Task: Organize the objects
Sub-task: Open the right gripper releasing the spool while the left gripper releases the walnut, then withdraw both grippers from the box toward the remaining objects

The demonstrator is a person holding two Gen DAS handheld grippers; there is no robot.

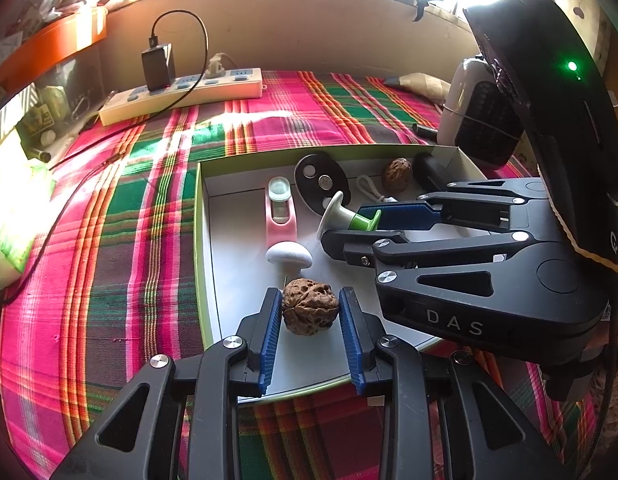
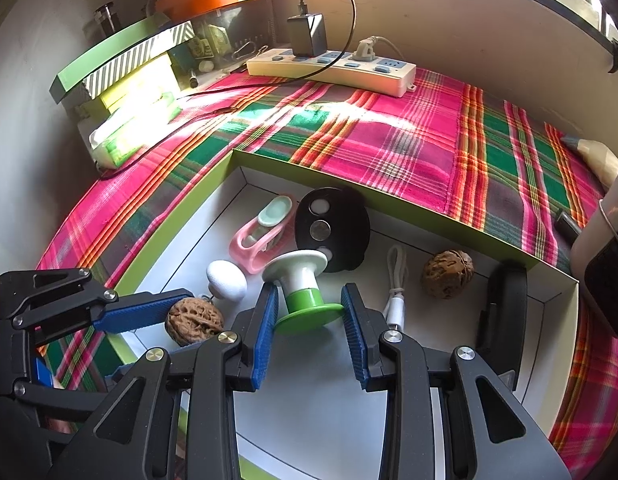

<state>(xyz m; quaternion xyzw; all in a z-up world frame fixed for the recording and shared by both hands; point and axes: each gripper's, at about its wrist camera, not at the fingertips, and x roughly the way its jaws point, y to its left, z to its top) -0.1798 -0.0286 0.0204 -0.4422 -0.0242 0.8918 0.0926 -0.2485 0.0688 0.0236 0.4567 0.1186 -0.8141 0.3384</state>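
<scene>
Walnuts, a spool and small oddments lie in a shallow white box with a green rim on a plaid-covered bench. Left of the left gripper the plaid cloth runs out to a white power strip far ahead by the wall. That gripper points down into the box, its blue pads set on either side of a wrinkled walnut that sits on the box floor; they stand just beside the shell, but whether they press on it cannot be told. Just ahead of this gripper lies a white mushroom-shaped knob, and beyond that a pink clip-like holder. Further right, the right gripper reaches into the same box, its jaws apart around a white-and-green spool lying tilted on its side; the left pad is close against the green flange, the right pad shows a slight gap. Ahead of this gripper rests a black oval piece with round insets. To its right lie a coiled white cable, then a second walnut, and a black clip-shaped object against the box's right wall.
</scene>
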